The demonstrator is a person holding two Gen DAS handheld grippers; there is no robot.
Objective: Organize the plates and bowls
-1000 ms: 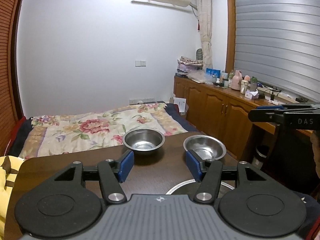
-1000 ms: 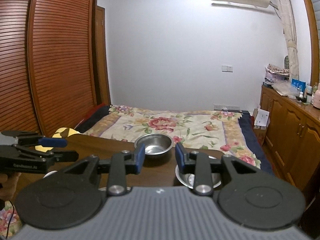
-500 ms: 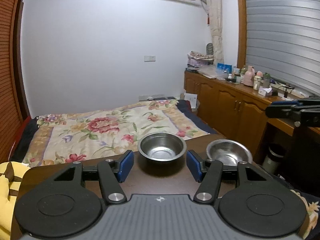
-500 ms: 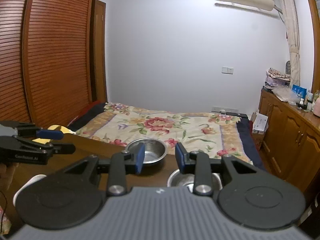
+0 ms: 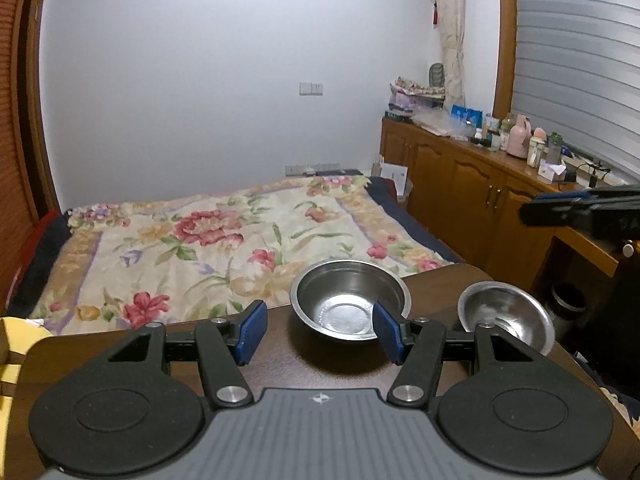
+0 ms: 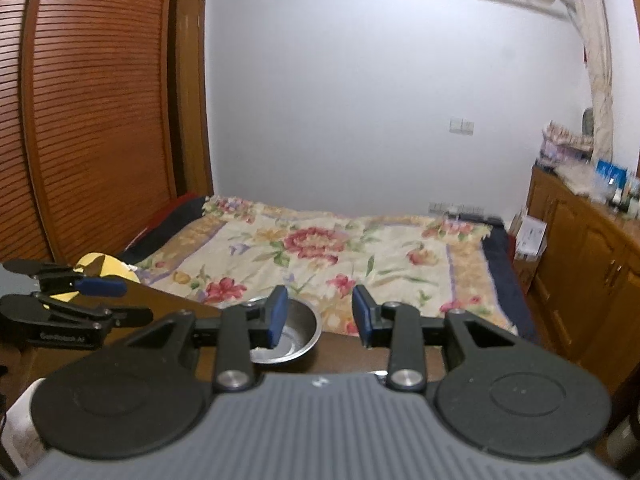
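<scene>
left gripper (image 5: pixel 320 334) jaws apart, empty | right gripper (image 6: pixel 320 316) jaws apart, empty | bowl (image 5: pixel 350 300) ahead of left jaws: light, stiff, slippery steel; pinch rim

Two fisheye views, each from behind its own gripper fingers, looking forward and slightly down over the table (image 5: pixel 328 372) edge toward the bed (image 5: pixel 208 256): left view close on both bowls, right view nearer the wardrobe side; shared: the larger bowl (image 5: pixel 350 300) (image 6: pixel 294 334), bed, far wall.
</scene>
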